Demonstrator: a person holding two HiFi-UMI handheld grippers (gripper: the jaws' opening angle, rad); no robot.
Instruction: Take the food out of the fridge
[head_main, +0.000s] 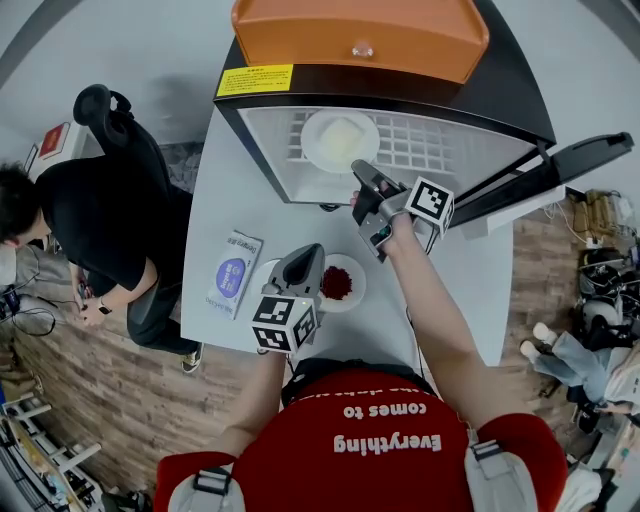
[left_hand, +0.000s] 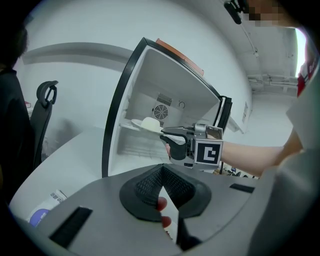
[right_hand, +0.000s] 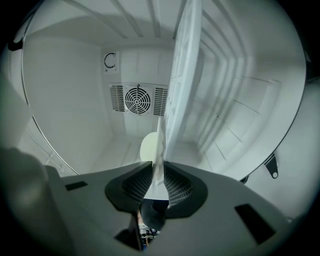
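Fridge (head_main: 232, 115): door open, stands on table (head_main: 220, 200); orange box (head_main: 360, 35) on top.
Plate (head_main: 312, 135): on the wire shelf (head_main: 440, 140) inside the fridge, bears pale food (head_main: 343, 140).
Right gripper (head_main: 358, 172): reaches into the fridge, jaws closed on the plate's near rim.
Dish (head_main: 345, 298): outside the fridge, over the table, holds red food (head_main: 337, 282).
Left gripper (head_main: 310, 255): jaws closed on the dish's rim.
Packet (head_main: 232, 272): flat on the table, left of the dish.
Seated person (head_main: 90, 225): beside the table.
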